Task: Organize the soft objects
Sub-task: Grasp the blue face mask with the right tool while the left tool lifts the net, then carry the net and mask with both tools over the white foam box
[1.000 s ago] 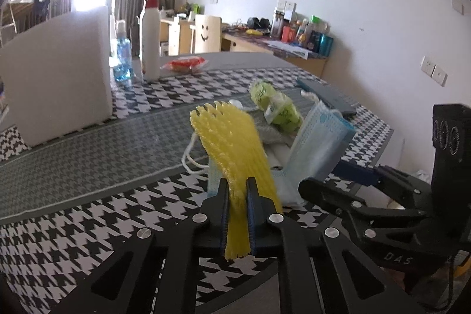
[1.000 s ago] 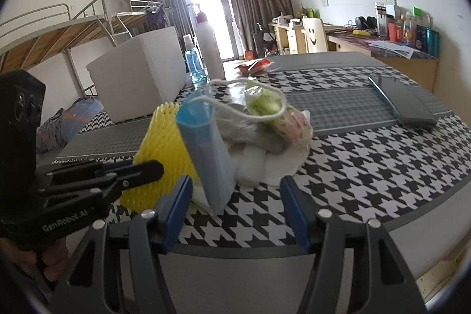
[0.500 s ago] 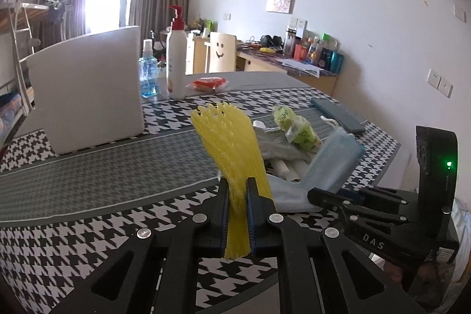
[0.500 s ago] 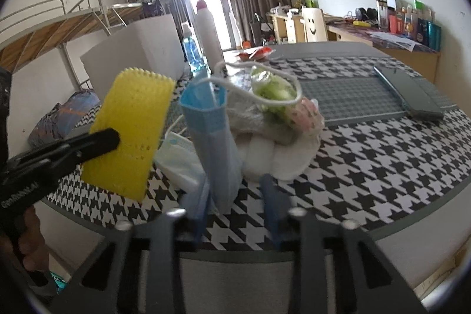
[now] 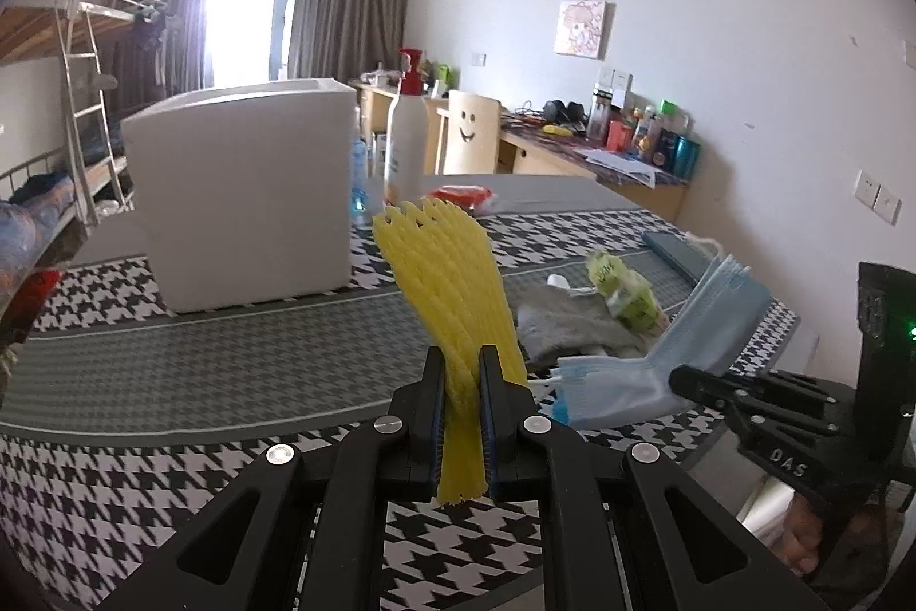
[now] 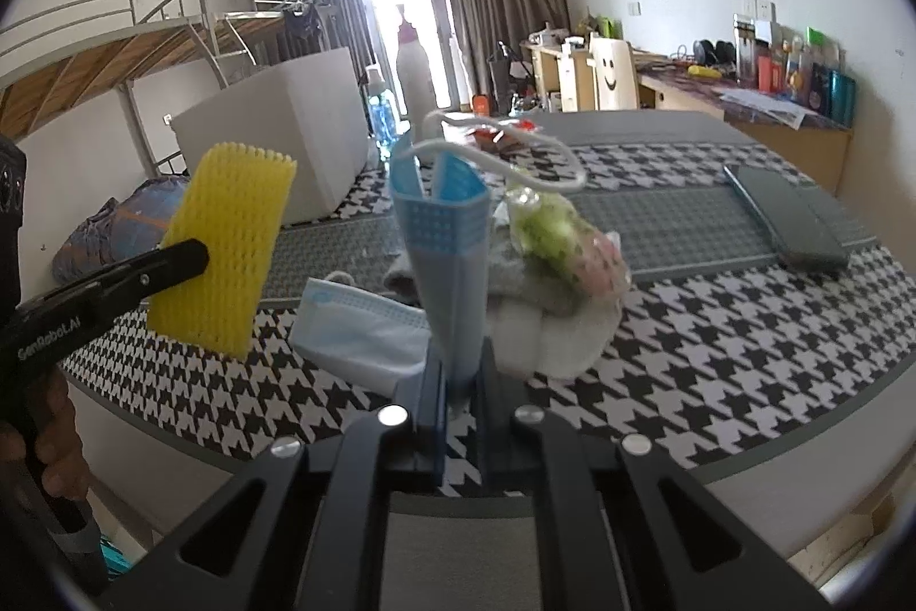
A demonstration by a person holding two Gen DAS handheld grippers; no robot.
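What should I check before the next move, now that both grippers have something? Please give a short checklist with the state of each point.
1. Left gripper shut on yellow foam net: ok.
2. Right gripper jaws closing on blue face mask, mask between them: ok.
3. Mask fully clear of table: cannot tell.
4. White box open on top: ok.
5. Second mask not dragged along: ok.

Bare tablecloth (image 5: 172,382) before the white box (image 5: 240,193); sock-and-mask heap (image 6: 544,279) crowding the near edge.
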